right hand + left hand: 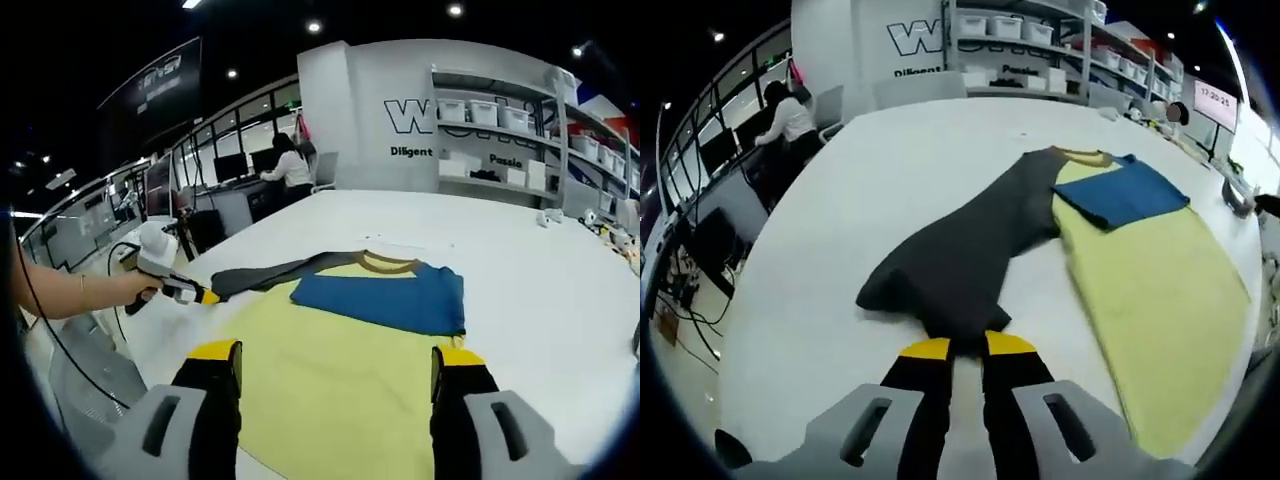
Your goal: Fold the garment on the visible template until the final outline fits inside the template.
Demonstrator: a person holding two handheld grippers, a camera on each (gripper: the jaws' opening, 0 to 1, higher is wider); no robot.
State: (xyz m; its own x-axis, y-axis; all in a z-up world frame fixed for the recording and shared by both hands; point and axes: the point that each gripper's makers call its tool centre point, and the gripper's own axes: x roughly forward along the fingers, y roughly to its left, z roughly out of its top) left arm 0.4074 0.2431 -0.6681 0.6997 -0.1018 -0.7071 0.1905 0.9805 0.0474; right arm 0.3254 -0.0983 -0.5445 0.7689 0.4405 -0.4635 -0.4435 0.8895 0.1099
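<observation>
A garment lies spread on the white table (840, 250): a yellow body (1150, 290) with a brown collar (1080, 153) and a dark grey sleeve (970, 245) stretched out to the side. A blue rectangular piece (1122, 192) lies flat across the yellow body just below the collar. My left gripper (968, 345) is shut on the end of the grey sleeve. In the right gripper view a hand holds that left gripper (185, 290) at the tip of the grey sleeve (265, 275). My right gripper (336, 355) hangs open and wide above the yellow body (330, 380), near the blue piece (385, 295).
The table's left edge (735, 330) drops to a floor with cables. Small items (600, 225) sit along the table's far right side. Beyond the table, shelves with white bins (500, 115) line the wall, and a person (290, 165) sits at desks with monitors.
</observation>
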